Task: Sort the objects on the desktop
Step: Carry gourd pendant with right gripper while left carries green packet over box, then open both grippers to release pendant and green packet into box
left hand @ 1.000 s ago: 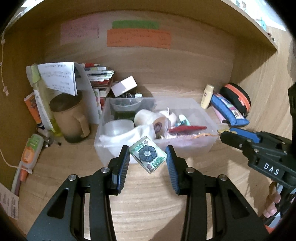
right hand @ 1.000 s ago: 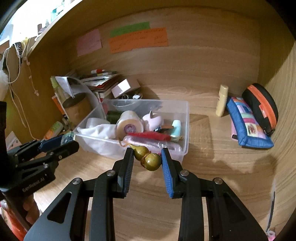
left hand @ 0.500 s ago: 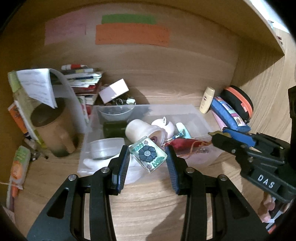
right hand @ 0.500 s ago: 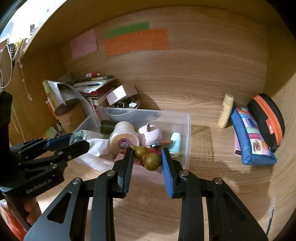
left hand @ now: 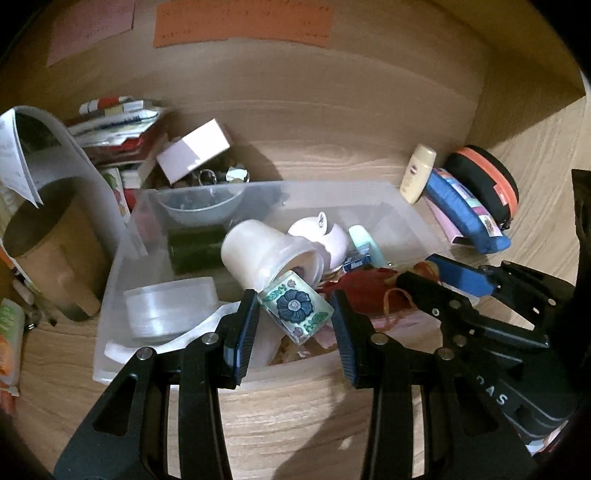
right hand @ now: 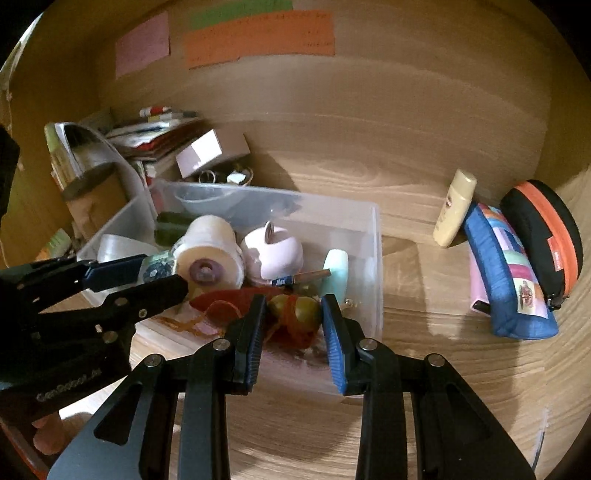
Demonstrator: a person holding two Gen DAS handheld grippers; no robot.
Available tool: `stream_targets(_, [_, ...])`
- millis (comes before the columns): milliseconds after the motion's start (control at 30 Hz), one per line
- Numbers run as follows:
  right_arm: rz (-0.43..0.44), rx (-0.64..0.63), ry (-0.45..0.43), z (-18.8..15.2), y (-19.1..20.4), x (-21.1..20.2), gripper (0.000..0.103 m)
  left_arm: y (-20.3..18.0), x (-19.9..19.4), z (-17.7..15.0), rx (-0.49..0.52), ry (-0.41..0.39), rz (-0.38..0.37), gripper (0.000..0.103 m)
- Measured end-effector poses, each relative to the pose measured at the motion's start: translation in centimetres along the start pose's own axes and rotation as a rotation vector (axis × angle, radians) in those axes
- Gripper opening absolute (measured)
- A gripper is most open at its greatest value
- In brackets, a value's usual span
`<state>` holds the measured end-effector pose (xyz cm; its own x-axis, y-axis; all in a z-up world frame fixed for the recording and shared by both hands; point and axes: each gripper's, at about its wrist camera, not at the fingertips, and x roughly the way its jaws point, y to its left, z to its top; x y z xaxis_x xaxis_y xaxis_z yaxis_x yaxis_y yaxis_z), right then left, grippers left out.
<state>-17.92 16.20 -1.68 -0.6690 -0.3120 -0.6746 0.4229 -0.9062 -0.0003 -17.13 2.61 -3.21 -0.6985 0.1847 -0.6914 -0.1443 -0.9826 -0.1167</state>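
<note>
L tongs (left hand: 293,314) gripped the flower tile (left hand: 294,309), R tongs (right hand: 293,314) clamped the gourd charm (right hand: 295,310); I held both over the clear bin (right hand: 375,258) just ahead, ready to drop in.

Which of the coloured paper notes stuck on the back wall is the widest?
The orange note. It stretches far wider than the pink note to its left, and it sits just under the green note, of which only a strip shows.

Pouches (right hand: 511,271) right of bin (right hand: 375,258)
</note>
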Motion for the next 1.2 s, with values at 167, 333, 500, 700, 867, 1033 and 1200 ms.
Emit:
stream_targets(167, [-0.009, -0.01, 0.0, -0.1, 0.2, 0.3, 0.027, -0.1, 0.5, -0.1, 0.013, 0.006, 0.013, 0.039])
stream_targets(333, [-0.015, -0.011, -0.003, -0.1, 0.4, 0.4, 0.028, -0.3, 0.4, -0.2, 0.028, -0.003, 0.027, 0.039])
stream_targets(500, [-0.053, -0.009, -0.009, -0.1, 0.0, 0.4, 0.047, -0.5, 0.1, -0.2, 0.039, -0.018, 0.033, 0.042])
stream_targets(700, [-0.022, 0.0, -0.007, 0.0, -0.3, 0.3, 0.051, 0.2, -1.0, 0.2, 0.005, -0.049, 0.003, 0.054])
stream_targets(867, [-0.018, 0.002, -0.018, 0.0, -0.2, -0.3, 0.061, 0.5, -2.0, 0.3, -0.011, -0.078, 0.019, 0.054])
stream_targets(1033, [-0.008, 0.008, -0.034, 0.0, -0.1, -1.5, 0.066, 0.5, -2.8, 0.3, -0.008, -0.09, 0.033, 0.054])
stream_targets(1200, [-0.011, 0.018, -0.061, -0.1, -0.2, -2.9, 0.074, 0.2, -3.6, -0.2, 0.007, -0.103, 0.049, 0.06])
